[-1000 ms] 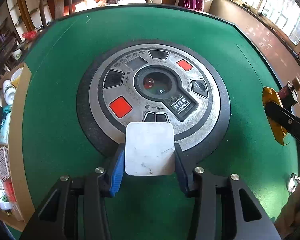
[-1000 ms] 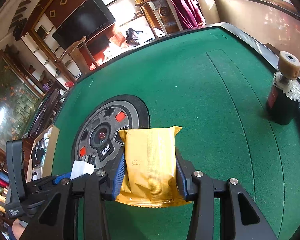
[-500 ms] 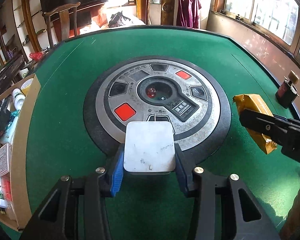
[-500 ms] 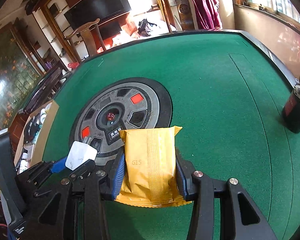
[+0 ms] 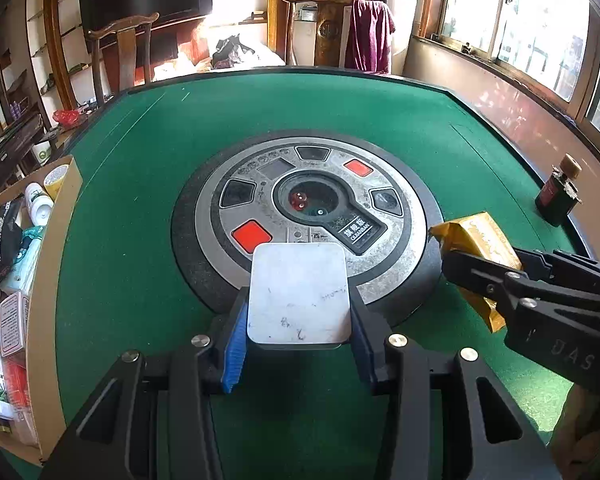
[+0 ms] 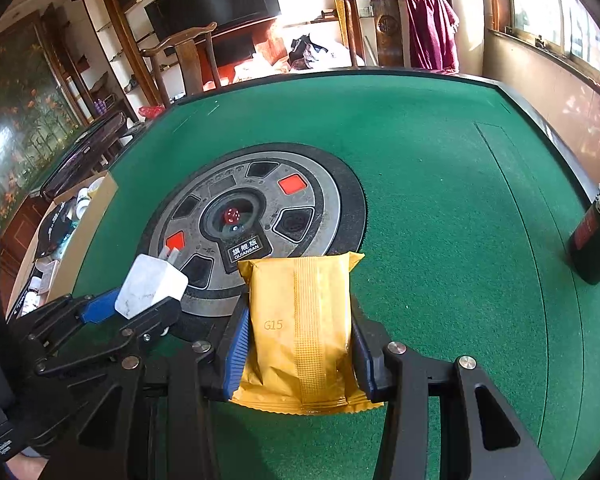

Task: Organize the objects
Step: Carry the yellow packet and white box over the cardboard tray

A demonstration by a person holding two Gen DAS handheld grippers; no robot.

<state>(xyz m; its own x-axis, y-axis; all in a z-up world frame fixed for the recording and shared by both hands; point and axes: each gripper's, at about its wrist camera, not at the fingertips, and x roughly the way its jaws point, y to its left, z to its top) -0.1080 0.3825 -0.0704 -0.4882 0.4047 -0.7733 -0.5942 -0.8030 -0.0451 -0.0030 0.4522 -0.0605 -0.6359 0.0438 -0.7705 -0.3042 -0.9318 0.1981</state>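
We see the left tool (image 5: 298, 320) clamped on a white charger block (image 5: 299, 291) and the right tool (image 6: 298, 346) clamped on a yellow snack packet (image 6: 300, 328), both held above the green worktop (image 6: 440, 240). Far left of the left tool, an open cardboard box (image 5: 46, 288) holds bottles, cartons and a black pouch.

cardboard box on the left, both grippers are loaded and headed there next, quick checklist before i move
1. Left gripper clamped on white charger: ok.
2. Right gripper clamped on yellow packet: ok.
3. Grippers apart from each other: ok.
4. Free room inside the cardboard box: cannot tell, it looks crowded with bottles and cartons.
5. Green felt bare between grippers and box: ok.
6. Dark bottle away from the path: ok.
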